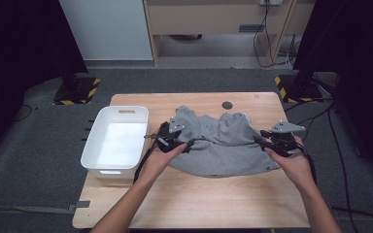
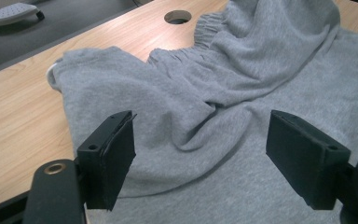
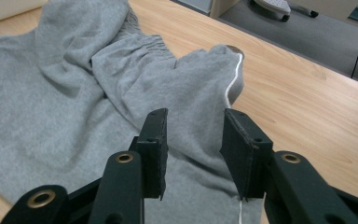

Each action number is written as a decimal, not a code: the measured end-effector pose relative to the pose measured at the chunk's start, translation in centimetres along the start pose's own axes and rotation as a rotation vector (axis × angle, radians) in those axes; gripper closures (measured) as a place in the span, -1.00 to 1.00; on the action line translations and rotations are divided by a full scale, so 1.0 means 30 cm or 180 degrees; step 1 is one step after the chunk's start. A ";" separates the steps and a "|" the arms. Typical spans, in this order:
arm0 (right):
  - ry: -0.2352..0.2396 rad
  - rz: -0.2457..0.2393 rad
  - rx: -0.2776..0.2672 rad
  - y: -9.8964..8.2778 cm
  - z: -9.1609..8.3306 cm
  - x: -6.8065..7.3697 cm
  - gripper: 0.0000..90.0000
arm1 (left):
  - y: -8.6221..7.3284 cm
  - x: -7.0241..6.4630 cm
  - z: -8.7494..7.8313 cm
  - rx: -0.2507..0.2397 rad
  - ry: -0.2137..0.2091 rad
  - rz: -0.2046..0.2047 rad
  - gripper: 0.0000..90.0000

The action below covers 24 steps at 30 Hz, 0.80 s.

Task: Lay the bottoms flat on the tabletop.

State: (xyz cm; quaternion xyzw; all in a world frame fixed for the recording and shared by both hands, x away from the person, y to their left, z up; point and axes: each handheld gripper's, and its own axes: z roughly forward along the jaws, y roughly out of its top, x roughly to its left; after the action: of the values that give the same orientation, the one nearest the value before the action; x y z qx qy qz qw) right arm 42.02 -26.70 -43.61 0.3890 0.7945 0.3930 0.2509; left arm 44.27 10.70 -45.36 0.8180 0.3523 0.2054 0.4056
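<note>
Shorts (image 1: 218, 145) lie crosswise, waistband away; both claws (image 1: 175, 144) (image 1: 278, 144) gape, clamping nothing.

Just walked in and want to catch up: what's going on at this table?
A person is working on a grey garment lying crumpled on the wooden table, with tongs in each hand. The left tongs hang wide open over the cloth's left side. The right tongs are at its right edge, jaws narrower with a fold between them, not visibly pinched yet. A white bin sits at the table's left.
</note>
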 end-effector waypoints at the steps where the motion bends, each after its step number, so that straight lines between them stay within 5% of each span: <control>1: -0.0015 -0.0011 -0.0008 -0.007 -0.004 0.002 0.38 | -0.006 -0.001 0.000 0.0000 -0.0001 0.0001 -0.48; 24: -0.0199 0.0165 0.0011 -0.175 -0.052 -0.009 0.61 | -0.147 -0.033 -0.021 0.0021 -0.0021 -0.0062 -0.50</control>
State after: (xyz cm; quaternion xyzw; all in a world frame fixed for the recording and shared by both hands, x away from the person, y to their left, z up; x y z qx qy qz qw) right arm 38.86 -29.65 -47.02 0.4219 0.7767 0.3857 0.2647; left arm 41.42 12.16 -48.60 0.8166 0.3595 0.1976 0.4061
